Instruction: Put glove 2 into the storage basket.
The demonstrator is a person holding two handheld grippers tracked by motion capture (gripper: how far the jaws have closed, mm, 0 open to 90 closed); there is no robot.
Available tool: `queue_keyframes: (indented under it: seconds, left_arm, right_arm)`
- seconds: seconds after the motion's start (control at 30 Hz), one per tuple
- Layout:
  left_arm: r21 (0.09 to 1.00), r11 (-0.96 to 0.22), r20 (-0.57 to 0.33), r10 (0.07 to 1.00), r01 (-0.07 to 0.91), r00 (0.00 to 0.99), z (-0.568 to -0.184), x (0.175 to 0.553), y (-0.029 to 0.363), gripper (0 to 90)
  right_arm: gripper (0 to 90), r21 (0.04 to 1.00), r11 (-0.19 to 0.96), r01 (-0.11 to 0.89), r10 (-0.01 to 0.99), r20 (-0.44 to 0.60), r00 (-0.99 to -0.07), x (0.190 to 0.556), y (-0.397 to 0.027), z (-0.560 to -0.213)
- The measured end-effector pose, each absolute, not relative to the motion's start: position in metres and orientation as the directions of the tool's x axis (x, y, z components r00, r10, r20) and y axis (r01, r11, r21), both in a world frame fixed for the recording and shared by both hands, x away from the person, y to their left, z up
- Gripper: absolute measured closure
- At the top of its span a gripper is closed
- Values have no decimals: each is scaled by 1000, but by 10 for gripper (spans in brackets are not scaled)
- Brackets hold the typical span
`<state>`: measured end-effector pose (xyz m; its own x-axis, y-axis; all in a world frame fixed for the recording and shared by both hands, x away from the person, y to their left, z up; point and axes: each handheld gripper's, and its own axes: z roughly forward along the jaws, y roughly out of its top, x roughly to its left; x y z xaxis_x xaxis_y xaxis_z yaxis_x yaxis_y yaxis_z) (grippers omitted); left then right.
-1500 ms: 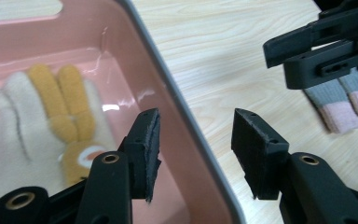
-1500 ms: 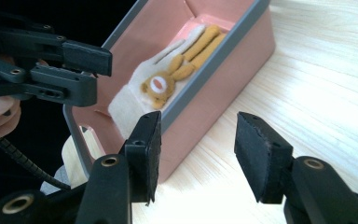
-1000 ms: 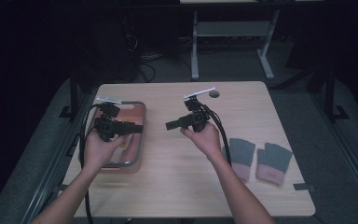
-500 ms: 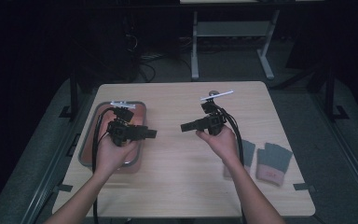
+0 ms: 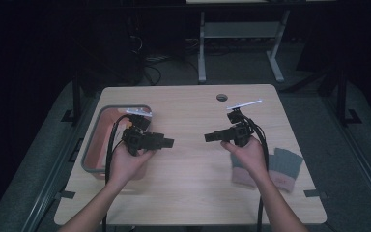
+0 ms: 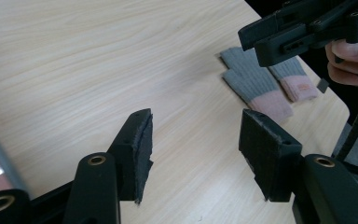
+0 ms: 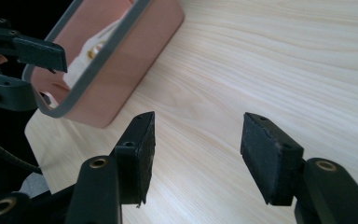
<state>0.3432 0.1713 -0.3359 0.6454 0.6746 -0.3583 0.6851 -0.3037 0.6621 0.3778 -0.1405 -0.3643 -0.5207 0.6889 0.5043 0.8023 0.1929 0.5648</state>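
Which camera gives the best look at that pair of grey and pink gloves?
The left gripper view: the gloves lie flat side by side, unobstructed, grey knit and pink cuffs clear. In the high view they are small, and the person's right hand partly covers one. The right gripper view faces the pink tray instead.

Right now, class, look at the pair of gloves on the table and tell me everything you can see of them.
The gloves are a knitted pair, grey with pink cuffs; one cuff carries a small tag. They look soft and woolly. Both lie flat, side by side, near the right edge of the wooden table, cuffs toward the person's side. In the high view the right hand is in front of part of the left glove. Whether it touches them cannot be told; nothing else does.
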Motion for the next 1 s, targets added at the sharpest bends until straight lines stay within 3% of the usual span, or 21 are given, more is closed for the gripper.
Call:
queue_keyframes:
  seconds: [1.0]
  left_arm:
    - [686,-357,-350,602,634,717,-355,332,117,311]
  right_arm:
    - [399,574,189,797,771,416,-483,352,-205,-371]
